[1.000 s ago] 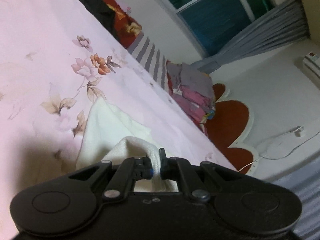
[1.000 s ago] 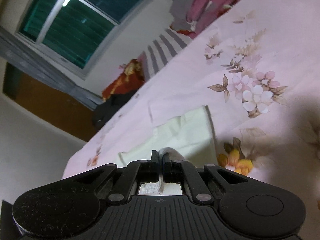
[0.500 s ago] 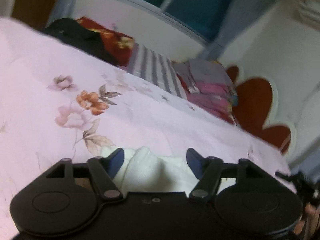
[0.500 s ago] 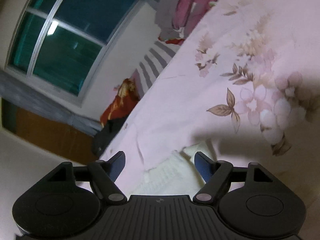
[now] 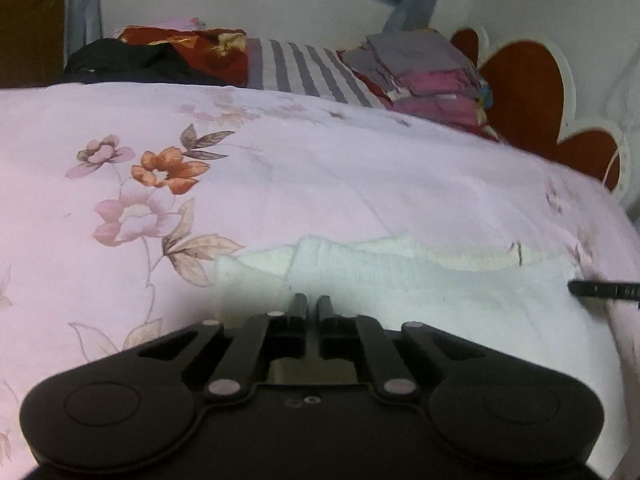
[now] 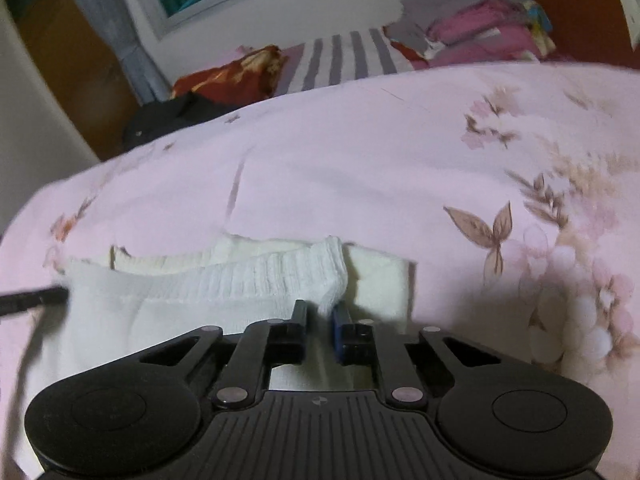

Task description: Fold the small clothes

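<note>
A white knitted garment lies flat on the pink floral bed cover, with its ribbed hem across the top. My left gripper sits over the garment's left part, jaws closed with pale cloth in the thin gap. My right gripper is shut on the garment's right corner, where a peak of white cloth rises between the fingers. Each gripper shows as a black tip at the edge of the other view: the right gripper and the left gripper.
At the far side of the bed lie a stack of folded grey and pink clothes, a striped pillow, a red patterned cushion and dark clothing. A red and white headboard stands at the right.
Both grippers let go of the raised cloth, opened wide, rolled level and sank toward the bed, then closed again on the garment, which now lies flat.
</note>
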`<action>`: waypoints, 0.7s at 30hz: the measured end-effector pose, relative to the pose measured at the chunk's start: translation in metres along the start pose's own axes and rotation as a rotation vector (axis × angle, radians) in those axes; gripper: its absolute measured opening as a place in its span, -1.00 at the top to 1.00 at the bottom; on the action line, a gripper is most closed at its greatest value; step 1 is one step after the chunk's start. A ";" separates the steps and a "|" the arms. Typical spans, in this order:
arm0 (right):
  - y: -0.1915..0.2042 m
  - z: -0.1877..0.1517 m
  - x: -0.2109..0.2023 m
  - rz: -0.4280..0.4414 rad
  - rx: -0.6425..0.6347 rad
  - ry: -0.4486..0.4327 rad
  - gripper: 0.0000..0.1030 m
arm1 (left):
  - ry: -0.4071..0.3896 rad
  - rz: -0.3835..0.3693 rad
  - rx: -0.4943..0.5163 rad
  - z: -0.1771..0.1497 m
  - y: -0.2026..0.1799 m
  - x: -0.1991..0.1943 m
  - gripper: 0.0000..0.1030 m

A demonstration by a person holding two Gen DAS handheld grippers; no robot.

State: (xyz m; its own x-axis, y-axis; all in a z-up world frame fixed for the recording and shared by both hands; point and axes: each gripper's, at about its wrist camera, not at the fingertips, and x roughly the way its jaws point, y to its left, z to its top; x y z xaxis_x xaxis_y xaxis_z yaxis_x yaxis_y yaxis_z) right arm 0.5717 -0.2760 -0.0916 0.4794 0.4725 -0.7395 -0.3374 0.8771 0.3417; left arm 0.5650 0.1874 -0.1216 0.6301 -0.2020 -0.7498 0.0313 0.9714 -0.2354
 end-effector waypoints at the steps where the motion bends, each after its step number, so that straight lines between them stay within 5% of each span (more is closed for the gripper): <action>1: 0.004 -0.003 -0.001 -0.011 -0.028 -0.012 0.92 | -0.021 0.009 -0.007 -0.001 0.002 -0.002 0.96; 6: 0.007 -0.008 0.007 -0.101 -0.051 -0.054 0.97 | -0.063 0.031 0.020 -0.006 -0.002 -0.002 0.98; 11: 0.009 -0.008 -0.006 -0.093 -0.023 -0.147 0.97 | -0.123 0.020 0.045 -0.004 -0.005 -0.009 0.98; 15: 0.006 -0.010 0.006 -0.133 -0.027 -0.079 0.97 | -0.068 0.014 0.018 -0.005 0.002 0.005 0.96; 17: 0.003 -0.009 0.007 -0.123 -0.006 -0.062 0.96 | -0.057 0.004 -0.024 -0.002 0.007 0.001 0.81; 18: 0.002 -0.005 0.003 -0.128 0.024 -0.063 0.95 | -0.063 0.018 -0.053 0.000 0.008 -0.005 0.49; 20: 0.005 0.001 -0.009 -0.183 0.055 -0.121 0.55 | -0.163 0.088 -0.017 0.000 -0.004 -0.025 0.13; 21: 0.012 0.000 -0.018 -0.188 0.055 -0.179 0.03 | -0.194 0.065 0.015 0.000 -0.015 -0.030 0.05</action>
State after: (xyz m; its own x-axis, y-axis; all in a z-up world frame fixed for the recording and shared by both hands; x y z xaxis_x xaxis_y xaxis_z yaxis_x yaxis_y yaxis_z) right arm 0.5594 -0.2744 -0.0740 0.6667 0.3042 -0.6804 -0.1865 0.9520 0.2428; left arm 0.5454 0.1793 -0.0957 0.7688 -0.1123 -0.6296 -0.0041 0.9836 -0.1803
